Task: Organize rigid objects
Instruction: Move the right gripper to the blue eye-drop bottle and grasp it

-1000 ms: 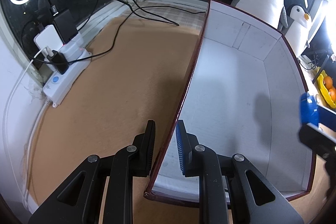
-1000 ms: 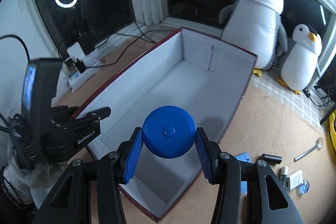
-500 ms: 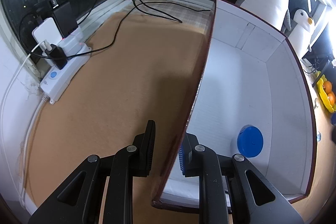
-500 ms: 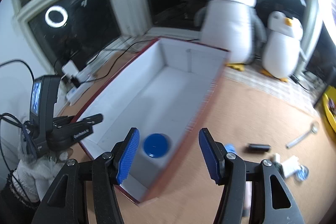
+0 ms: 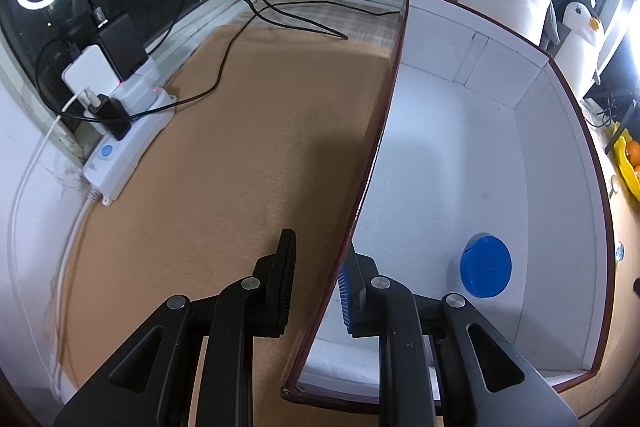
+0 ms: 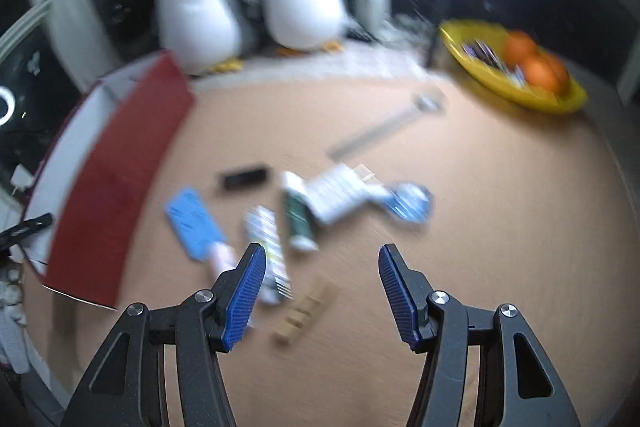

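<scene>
A white-lined box with dark red outer walls (image 5: 460, 147) stands on the tan table. My left gripper (image 5: 318, 255) is shut on its near left wall. A round blue disc (image 5: 485, 271) lies flat on the box floor by the right wall. In the blurred right wrist view my right gripper (image 6: 321, 255) is open and holds nothing, hovering over loose items: a blue flat card (image 6: 192, 223), a small black piece (image 6: 245, 177), a dark tube (image 6: 296, 215), a white packet (image 6: 336, 193), a wooden piece (image 6: 304, 311) and a spoon (image 6: 384, 131). The box's red wall (image 6: 120, 179) is at the left.
A white power strip (image 5: 128, 151) with chargers and black cables sits by the window at the left. Two plush penguins (image 6: 196, 7) stand behind the box. A yellow bowl (image 6: 512, 83) with oranges is at the back right.
My right gripper let go of the blue disc, which now lies in the box, then swung right over the loose items. The left gripper kept its hold on the wall.
</scene>
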